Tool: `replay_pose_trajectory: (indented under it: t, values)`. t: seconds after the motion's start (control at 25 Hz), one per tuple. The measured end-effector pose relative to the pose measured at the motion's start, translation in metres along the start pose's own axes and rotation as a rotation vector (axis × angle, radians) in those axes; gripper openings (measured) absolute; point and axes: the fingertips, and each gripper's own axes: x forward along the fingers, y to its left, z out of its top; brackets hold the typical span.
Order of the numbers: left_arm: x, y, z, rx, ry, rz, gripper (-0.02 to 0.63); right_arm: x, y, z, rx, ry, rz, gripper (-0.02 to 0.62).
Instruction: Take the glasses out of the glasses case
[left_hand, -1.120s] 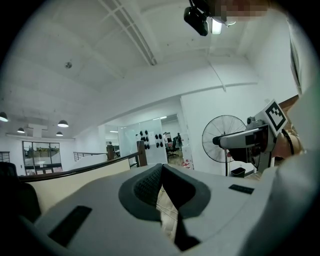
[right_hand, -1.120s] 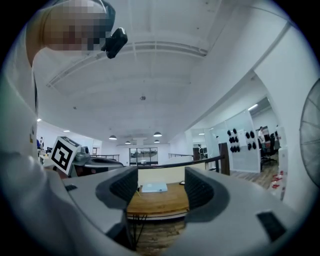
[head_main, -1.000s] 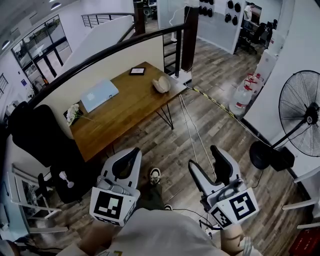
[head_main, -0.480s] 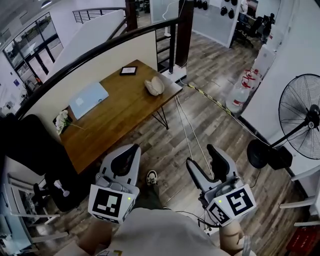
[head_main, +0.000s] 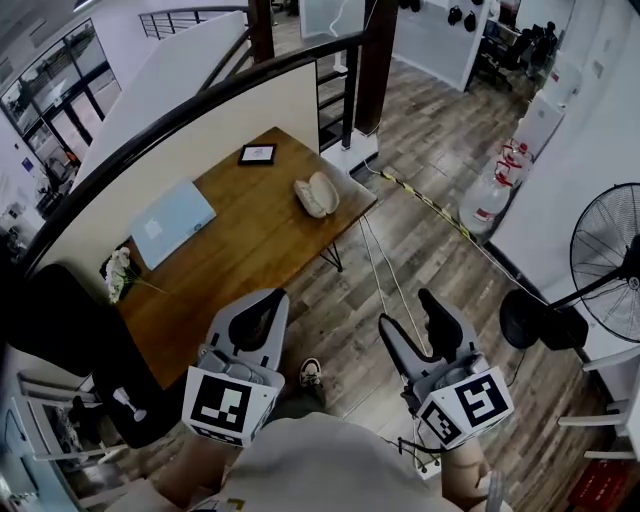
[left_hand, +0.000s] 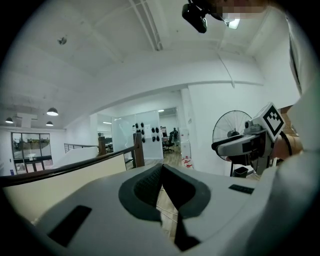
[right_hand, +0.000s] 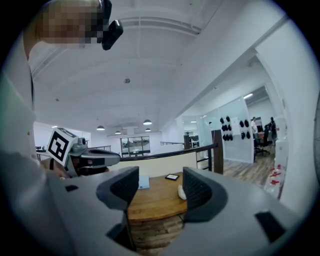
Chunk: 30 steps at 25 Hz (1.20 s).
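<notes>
As the person has drawn nearer, the brown wooden desk (head_main: 250, 240) sits lower in the head view. Cream oval glasses case (head_main: 316, 194): on its right end, unreached. Left tool (head_main: 258, 318): jaws together. Right tool (head_main: 408, 312): apart, empty. Approach stage, likely.

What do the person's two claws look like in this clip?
Both the left claw and right claw are light grey plastic with dark ribbed pads, each carrying a white cube printed with black square markers. The person wears a pale top.
</notes>
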Motion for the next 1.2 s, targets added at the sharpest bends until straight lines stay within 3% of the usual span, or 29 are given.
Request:
replay_pose_trajectory:
  t: [0.36, 0.72, 1.2]
  values:
    - [0.087, 0.095, -0.003, 0.005, 0.009, -0.038, 0.005, 0.129, -0.026, 0.028, -0.026, -0.008, -0.014, 0.273]
    - [0.140, 0.136, 0.002, 0.006, -0.003, -0.049, 0.005, 0.192, -0.055, 0.039, -0.031, 0.000, -0.013, 0.273]
    - [0.238, 0.177, -0.006, 0.003, 0.043, 0.078, 0.005, 0.294, -0.136, 0.037, -0.055, 0.045, 0.121, 0.275]
